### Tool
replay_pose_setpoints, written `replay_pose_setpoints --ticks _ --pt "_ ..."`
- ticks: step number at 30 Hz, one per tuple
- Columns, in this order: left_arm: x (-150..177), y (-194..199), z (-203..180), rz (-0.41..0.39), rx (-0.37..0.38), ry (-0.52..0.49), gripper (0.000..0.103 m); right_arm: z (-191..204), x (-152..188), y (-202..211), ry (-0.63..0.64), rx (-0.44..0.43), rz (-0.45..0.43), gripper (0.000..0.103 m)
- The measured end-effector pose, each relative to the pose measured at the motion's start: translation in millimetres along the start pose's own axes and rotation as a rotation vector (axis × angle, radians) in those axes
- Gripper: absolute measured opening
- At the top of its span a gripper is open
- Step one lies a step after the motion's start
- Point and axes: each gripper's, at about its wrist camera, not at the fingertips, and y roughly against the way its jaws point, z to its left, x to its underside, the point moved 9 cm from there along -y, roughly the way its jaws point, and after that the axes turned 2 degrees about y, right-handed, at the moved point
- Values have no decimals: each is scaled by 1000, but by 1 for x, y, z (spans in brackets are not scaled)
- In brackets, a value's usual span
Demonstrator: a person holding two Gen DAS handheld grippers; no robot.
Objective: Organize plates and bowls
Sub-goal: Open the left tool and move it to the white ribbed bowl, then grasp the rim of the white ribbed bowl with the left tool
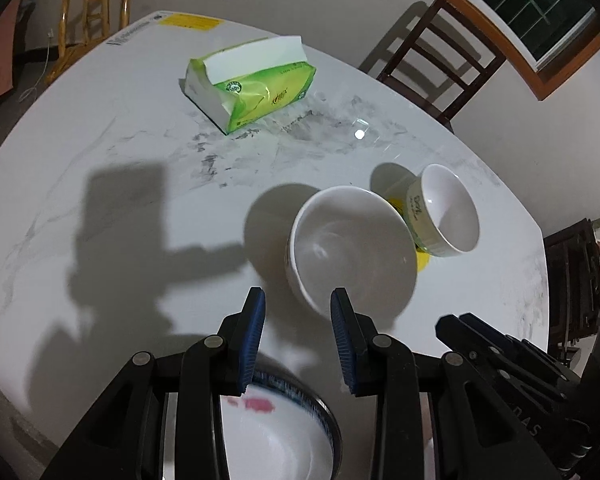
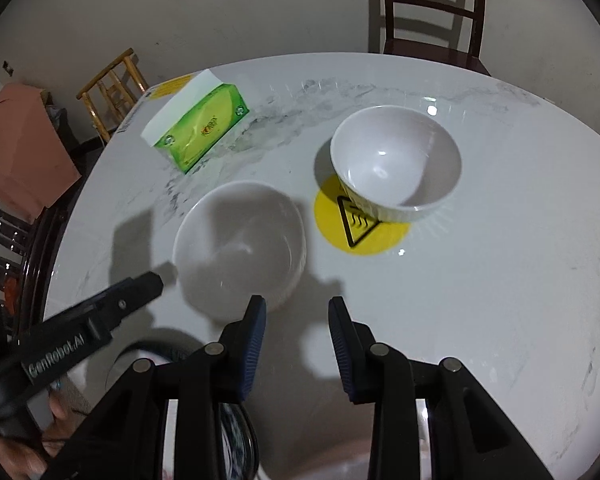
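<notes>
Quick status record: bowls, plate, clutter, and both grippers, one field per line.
near bowl: white, upright, on table
far bowl: white, on yellow warning sticker
plate: blue rim, under left gripper
tissue pack: green, far side
left gripper: open, nothing held
right gripper: open, nothing held

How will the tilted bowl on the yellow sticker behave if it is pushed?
The tilted bowl leans on its side over the yellow sticker, so it may rock or roll. It looks glossy, likely slippery. It seems ceramic, probably fragile.
</notes>
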Motion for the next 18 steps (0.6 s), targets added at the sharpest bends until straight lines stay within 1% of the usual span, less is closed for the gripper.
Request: replay_pose_setpoints --ticks 4,10,13,14,18 --pt "-9 -17 0 23 -17 -2 30 -3 -11 -24 -23 20 42 33" --pt "-14 -37 3 47 -29 2 29 -6 -15 -46 -36 37 71 33" --pt "-14 -44 4 52 -37 -3 28 -5 -17 -52 -34 31 75 32" --pt "-14 -46 4 54 -35 -4 28 -4 -17 -54 -29 35 76 32" --pt "-11 -54 3 66 -36 -7 22 -5 -17 -57 -33 31 73 22"
